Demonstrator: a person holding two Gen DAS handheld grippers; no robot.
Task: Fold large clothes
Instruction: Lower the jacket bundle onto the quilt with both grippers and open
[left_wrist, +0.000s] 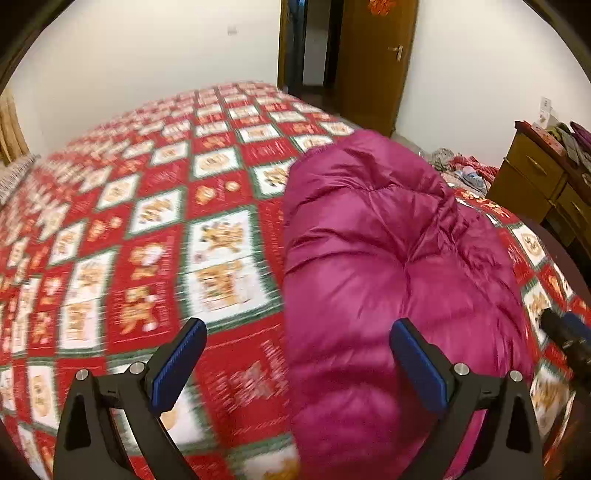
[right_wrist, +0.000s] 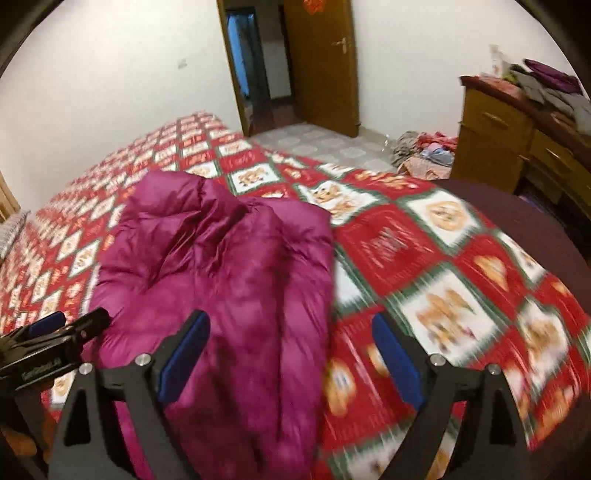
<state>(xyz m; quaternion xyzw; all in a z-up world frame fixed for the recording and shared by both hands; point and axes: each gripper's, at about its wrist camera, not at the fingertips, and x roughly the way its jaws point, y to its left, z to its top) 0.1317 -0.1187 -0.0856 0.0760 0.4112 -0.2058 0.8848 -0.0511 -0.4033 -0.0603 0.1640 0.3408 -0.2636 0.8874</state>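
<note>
Both grippers stand with their fingers spread wide and nothing clamped between them. The left gripper (left_wrist: 297, 360) hangs over the near left edge of the jacket (left_wrist: 384, 266), its right finger (left_wrist: 419, 365) above the purple fabric and its left finger (left_wrist: 181, 360) above the bedspread (left_wrist: 147, 236); whether either one touches cannot be told. The right gripper (right_wrist: 291, 354) hangs over the jacket's near right edge, its left finger (right_wrist: 186, 356) over the jacket (right_wrist: 221, 266) and its right finger (right_wrist: 395, 360) over the bedspread (right_wrist: 443, 266).

One puffy magenta jacket lies folded into a long bundle on the bed, near its foot end. Its long axis runs from the grippers away toward the far side of the bed, with a bunched, creased end farthest off.

Around it the red, green and white patterned bedspread is otherwise bare. Beyond the bed stand a white wall and an open wooden door (right_wrist: 321, 70). A heap of clothes (right_wrist: 424, 151) lies on the tiled floor, beside a wooden dresser (right_wrist: 491, 133) with more things piled on top. Both views are blurred.
</note>
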